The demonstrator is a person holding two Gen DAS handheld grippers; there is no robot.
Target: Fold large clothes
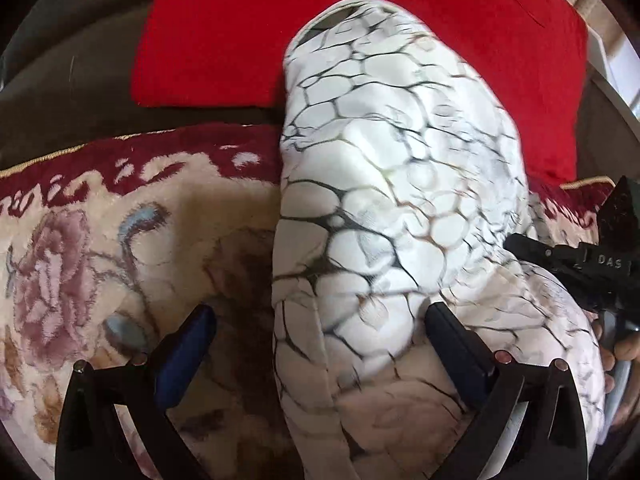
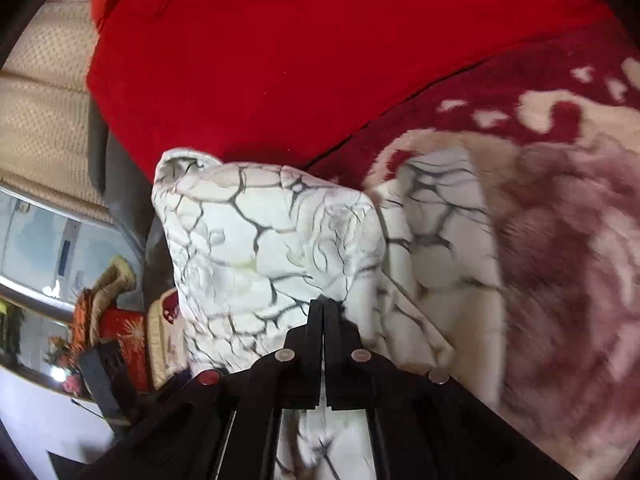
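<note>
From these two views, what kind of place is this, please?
Probably a home living room or bedroom. A floral plush blanket covers a soft surface, a red cushion lies behind it, and a mirror reflects household decorations. The white patterned garment is being folded there.

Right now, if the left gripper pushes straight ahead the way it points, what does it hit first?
Most likely the white crackle-print garment: the open left gripper already has its fold between the fingers, nearer the right one. Depth is unclear; the floral blanket lies beneath.

A red cushion (image 1: 360, 32) lies beyond a floral plush blanket (image 1: 100, 248).
</note>
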